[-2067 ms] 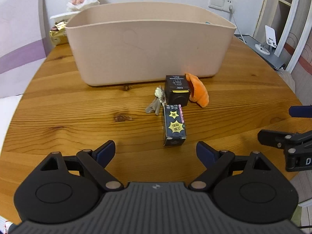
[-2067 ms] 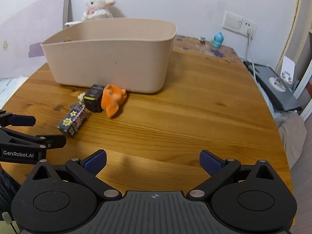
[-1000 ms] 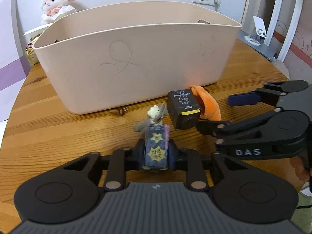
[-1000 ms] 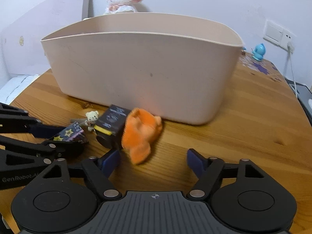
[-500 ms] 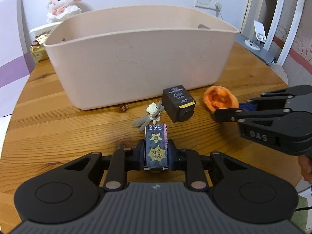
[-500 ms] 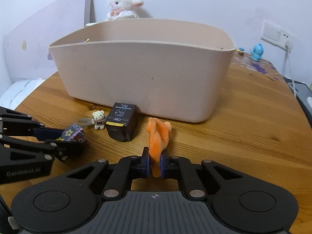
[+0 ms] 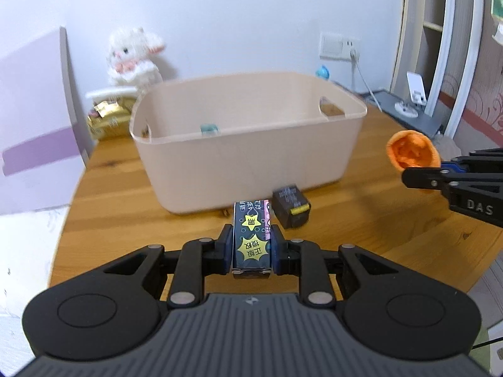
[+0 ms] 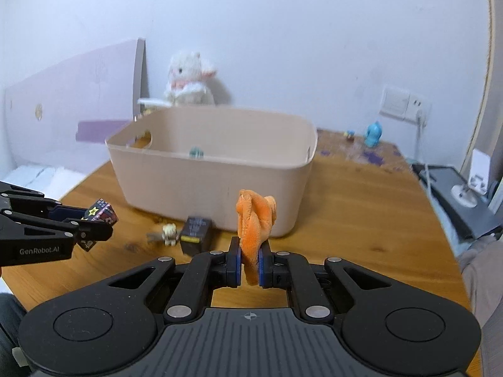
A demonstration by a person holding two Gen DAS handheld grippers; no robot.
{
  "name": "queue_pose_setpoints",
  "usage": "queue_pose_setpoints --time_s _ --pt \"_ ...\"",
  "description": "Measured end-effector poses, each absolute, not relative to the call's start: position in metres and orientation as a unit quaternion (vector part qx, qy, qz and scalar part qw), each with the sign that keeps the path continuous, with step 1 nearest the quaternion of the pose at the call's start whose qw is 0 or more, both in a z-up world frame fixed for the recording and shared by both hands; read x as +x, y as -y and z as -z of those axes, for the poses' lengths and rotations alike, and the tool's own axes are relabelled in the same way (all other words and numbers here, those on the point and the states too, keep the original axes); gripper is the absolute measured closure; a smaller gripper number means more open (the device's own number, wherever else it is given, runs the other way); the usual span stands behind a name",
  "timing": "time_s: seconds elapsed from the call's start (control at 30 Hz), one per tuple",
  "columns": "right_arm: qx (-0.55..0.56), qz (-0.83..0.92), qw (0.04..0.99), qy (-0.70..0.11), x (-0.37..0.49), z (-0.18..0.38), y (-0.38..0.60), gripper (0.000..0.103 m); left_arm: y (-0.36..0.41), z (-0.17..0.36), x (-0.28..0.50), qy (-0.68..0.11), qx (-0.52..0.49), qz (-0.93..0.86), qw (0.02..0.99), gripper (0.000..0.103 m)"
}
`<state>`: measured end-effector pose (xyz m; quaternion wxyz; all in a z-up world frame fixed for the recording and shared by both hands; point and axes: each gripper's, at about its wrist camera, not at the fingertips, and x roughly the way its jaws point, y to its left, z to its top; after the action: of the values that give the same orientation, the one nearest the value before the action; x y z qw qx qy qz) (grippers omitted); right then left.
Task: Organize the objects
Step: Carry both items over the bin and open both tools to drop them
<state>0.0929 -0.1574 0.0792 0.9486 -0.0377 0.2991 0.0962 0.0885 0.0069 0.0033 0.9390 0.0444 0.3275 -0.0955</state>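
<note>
Even, soft indoor light, fairly bright; no hard glare. Heavy fisheye bending at edges, dark vignette in the corners. Motion blur smears the beige bin, the plush lamb and the wall socket. Soft shadow under the bin on the wooden table. Gripper bodies near the lens stay sharp.

A home bedroom: plush lamb, wooden table, wall socket, shelving.

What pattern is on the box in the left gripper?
Dark box with yellow star bursts and a pink edge, clearest in the left wrist view.
</note>
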Motion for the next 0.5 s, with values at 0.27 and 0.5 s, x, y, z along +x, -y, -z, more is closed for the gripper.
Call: queue_pose_setpoints --time_s 0.27,0.5 --pt "-0.042 -0.093 0.964 -0.245 0.090 -0.115 0.156 0.093 -0.010 -0.043 0.092 -0.279 0.048 0.076 0.956 0.078" --pt "-0.046 -0.089 0.972 -0.212 0.115 -0.137 0.152 0.093 -0.006 -0.061 0.122 -0.254 0.061 0.058 0.964 0.078"
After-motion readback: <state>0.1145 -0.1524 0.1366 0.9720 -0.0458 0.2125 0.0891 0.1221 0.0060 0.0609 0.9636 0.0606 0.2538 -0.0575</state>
